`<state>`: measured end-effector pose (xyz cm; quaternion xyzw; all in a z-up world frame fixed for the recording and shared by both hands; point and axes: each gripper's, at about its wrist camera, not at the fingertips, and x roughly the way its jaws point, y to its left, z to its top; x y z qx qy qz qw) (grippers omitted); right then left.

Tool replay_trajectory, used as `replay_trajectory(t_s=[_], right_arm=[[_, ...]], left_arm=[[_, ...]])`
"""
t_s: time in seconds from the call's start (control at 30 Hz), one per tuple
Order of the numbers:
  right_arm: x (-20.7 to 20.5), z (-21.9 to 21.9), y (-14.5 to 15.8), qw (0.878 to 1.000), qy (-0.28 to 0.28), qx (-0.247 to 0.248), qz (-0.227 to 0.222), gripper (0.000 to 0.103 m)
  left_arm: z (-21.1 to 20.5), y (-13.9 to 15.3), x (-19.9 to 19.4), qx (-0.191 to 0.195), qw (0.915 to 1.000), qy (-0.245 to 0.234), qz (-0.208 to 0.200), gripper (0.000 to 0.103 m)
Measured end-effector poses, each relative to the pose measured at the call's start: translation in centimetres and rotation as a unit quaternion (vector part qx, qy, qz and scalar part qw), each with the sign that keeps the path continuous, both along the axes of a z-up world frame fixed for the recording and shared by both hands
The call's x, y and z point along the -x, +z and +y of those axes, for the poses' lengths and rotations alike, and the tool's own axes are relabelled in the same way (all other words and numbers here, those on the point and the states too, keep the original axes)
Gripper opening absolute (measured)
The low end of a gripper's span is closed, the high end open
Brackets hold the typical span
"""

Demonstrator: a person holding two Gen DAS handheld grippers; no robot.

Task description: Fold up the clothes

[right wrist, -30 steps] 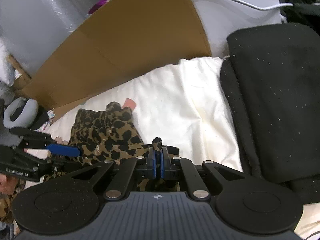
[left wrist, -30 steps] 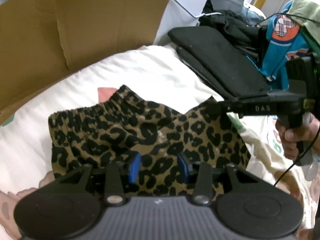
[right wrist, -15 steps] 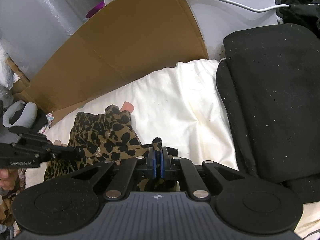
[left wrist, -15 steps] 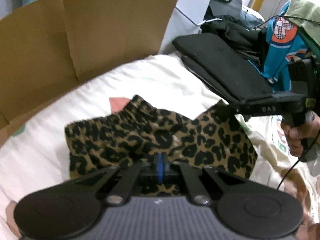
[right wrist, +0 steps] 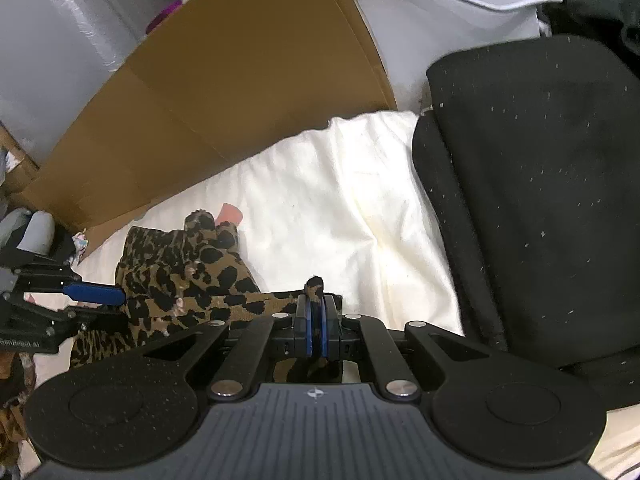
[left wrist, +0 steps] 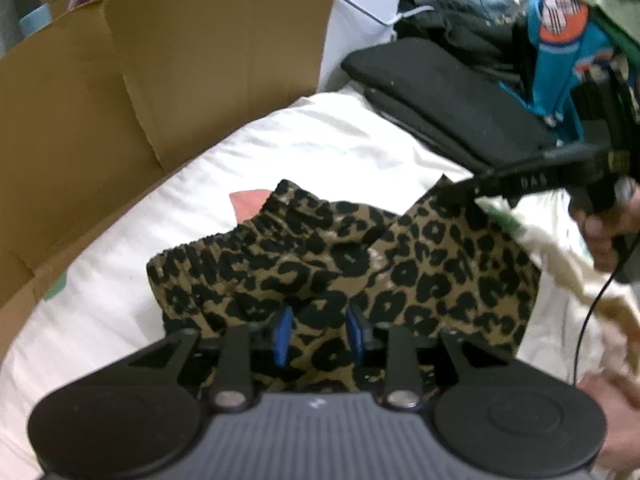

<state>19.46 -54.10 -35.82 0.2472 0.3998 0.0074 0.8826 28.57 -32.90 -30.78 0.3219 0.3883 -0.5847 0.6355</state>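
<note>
Leopard-print shorts (left wrist: 340, 264) lie bunched on a white bedspread (left wrist: 304, 140), elastic waistband towards the far left. My left gripper (left wrist: 320, 338) is open, its blue pads apart over the near edge of the shorts. My right gripper (right wrist: 315, 326) is shut on a corner of the shorts (right wrist: 192, 276) and holds it lifted; in the left wrist view it (left wrist: 460, 192) pinches the raised right corner. The open left gripper (right wrist: 116, 298) shows at the left of the right wrist view.
A brown cardboard sheet (left wrist: 120, 92) stands along the far left of the bed. A folded black pad (right wrist: 532, 184) lies at the right. A pile of clothes (left wrist: 560, 40) sits at the far right. A cable (left wrist: 592, 320) hangs from the right gripper.
My left gripper closed on the shorts' near edge half a second ago and has now opened again. The right gripper has kept its hold on the corner.
</note>
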Motion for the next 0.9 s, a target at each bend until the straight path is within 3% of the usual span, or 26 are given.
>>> replay_trajectory(t_s=[0.17,0.33,0.4,0.53,0.63,0.67,0.7,0.9], right_arm=[[0.7,-1.0,0.2,0.999,-0.014,-0.034,-0.008,0.007],[2.1,-1.9,0.8,0.999,-0.019,-0.036,-0.012,0.007],[2.6,-2.0,0.9,0.999,-0.015,-0.033,-0.010,0.012],[3.6,-1.8,0.7,0.999,-0.001,-0.046,-0.002,0.031],[4.2,-1.1,0.3,0.998,0.019,-0.057,0.004,0.036],[4.3,-0.9,0.3,0.998,0.027,-0.057,0.005,0.036],[4.4,-0.7,0.3,0.998,0.031,-0.056,0.006,0.036],[4.3,-0.4,0.1,0.998,0.034,-0.059,0.009,0.036]], left_arm=[[-0.3,-0.2,0.4,-0.006,0.9994,-0.030,-0.013,0.031],[0.0,0.1,0.9,-0.008,0.9978,-0.060,-0.028,0.030],[0.1,0.1,1.1,-0.013,0.9971,-0.069,-0.030,0.030],[0.3,-0.6,1.2,-0.033,0.9953,-0.080,-0.043,0.029],[0.4,-1.1,1.1,-0.041,0.9948,-0.079,-0.049,0.021],[0.3,-1.1,1.1,-0.041,0.9946,-0.080,-0.051,0.007],[0.3,-1.0,1.1,-0.041,0.9945,-0.080,-0.052,0.001],[0.5,0.8,0.8,-0.012,0.9947,-0.085,-0.056,0.000]])
